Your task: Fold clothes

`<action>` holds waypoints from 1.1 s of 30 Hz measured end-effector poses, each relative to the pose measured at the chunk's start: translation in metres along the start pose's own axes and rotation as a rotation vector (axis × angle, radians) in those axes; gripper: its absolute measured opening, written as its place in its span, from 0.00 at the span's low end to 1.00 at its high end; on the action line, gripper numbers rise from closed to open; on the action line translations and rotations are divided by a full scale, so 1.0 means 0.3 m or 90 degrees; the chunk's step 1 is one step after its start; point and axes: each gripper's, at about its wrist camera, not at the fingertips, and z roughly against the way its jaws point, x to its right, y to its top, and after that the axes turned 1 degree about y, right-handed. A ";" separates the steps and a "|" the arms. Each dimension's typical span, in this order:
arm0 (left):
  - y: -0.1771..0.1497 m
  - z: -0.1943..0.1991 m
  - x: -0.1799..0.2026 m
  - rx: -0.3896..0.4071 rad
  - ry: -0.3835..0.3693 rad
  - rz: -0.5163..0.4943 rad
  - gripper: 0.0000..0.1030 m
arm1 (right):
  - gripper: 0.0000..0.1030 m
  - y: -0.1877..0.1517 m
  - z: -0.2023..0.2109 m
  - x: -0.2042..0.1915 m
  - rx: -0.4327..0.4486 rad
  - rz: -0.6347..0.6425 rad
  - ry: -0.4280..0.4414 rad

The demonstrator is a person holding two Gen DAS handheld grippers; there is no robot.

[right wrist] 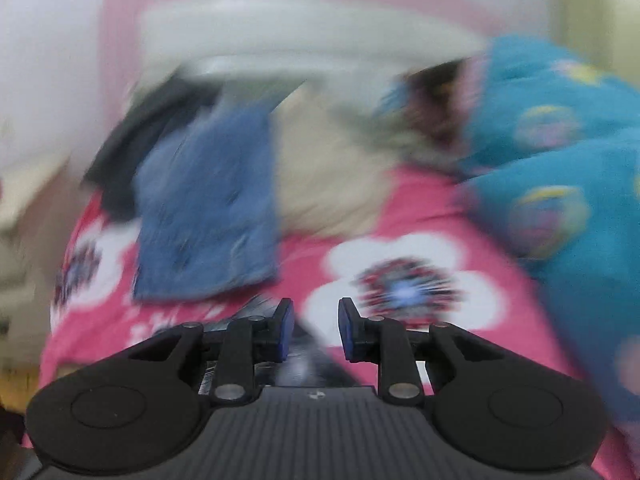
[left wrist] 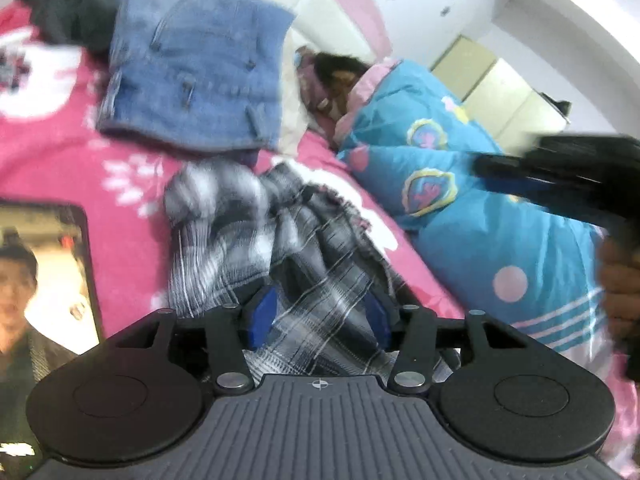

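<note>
**Plaid garment bunched at the left tool, right tool free over the bed**

The bed (left wrist: pixel 52 168), spread with a pink flowered cover, carries everything shown. Along its right side lies a turquoise quilt (left wrist: pixel 460 184) with a person resting beneath it. Toward the far edge sits a blue denim garment (left wrist: pixel 192 76), lying as a squared, flat packet, beside a dark heap of clothes (left wrist: pixel 68 4); its shape fits a piece already folded. Nearer, a grey-and-white plaid garment (left wrist: pixel 280 240) lies crumpled, its cloth running between the blue pads of the left tool (left wrist: pixel 318 316); the fingers stand apart around a thick bunch of it, and whether they pinch it firmly cannot be told. The right tool (right wrist: pixel 316 328) hangs above the cover with its fingers parted and nothing between them; its view is heavily blurred. A phone (left wrist: pixel 44 288) lies at the near left.

Judged from this, the plaid garment is the piece in hand. The next move calls for a second hold on a free edge, so the cloth can be spread flat clear of the quilt.
</note>
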 end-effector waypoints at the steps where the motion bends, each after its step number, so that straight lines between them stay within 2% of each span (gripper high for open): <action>1: 0.007 0.015 0.011 0.008 -0.008 -0.018 0.48 | 0.25 0.006 0.056 0.020 0.012 -0.011 -0.018; 4: 0.042 0.037 0.057 0.011 -0.030 -0.048 0.48 | 0.25 0.003 0.229 0.072 0.037 -0.042 -0.068; 6: 0.074 0.014 0.097 -0.015 -0.049 -0.053 0.48 | 0.25 -0.042 0.321 0.091 0.029 -0.050 -0.083; 8: 0.089 -0.028 0.130 -0.046 -0.053 -0.056 0.48 | 0.25 -0.085 0.334 0.109 0.003 -0.044 -0.099; 10: 0.090 -0.087 0.151 -0.074 -0.042 -0.056 0.48 | 0.25 -0.129 0.302 0.123 -0.029 -0.034 -0.109; 13: 0.078 -0.184 0.151 -0.101 -0.004 -0.061 0.48 | 0.25 -0.186 0.157 0.173 -0.067 -0.033 -0.102; 16: 0.055 -0.245 0.109 -0.127 0.037 -0.033 0.47 | 0.25 -0.232 -0.001 0.228 -0.106 -0.043 -0.085; 18: 0.034 -0.256 0.089 -0.118 0.044 -0.025 0.47 | 0.25 -0.246 -0.122 0.269 -0.135 -0.069 -0.058; 22: 0.004 -0.246 0.109 -0.082 0.057 -0.056 0.47 | 0.27 -0.242 -0.295 0.288 -0.162 -0.090 -0.001; 28: -0.001 -0.242 0.107 -0.065 0.058 -0.056 0.47 | 0.27 -0.278 -0.392 0.236 -0.203 -0.035 0.056; 31: 0.001 -0.244 0.102 -0.063 0.054 -0.051 0.47 | 0.17 -0.275 -0.371 0.227 -0.193 -0.028 0.073; 33: 0.000 -0.243 0.099 -0.061 0.051 -0.050 0.47 | 0.17 -0.266 -0.361 0.236 -0.190 -0.038 0.078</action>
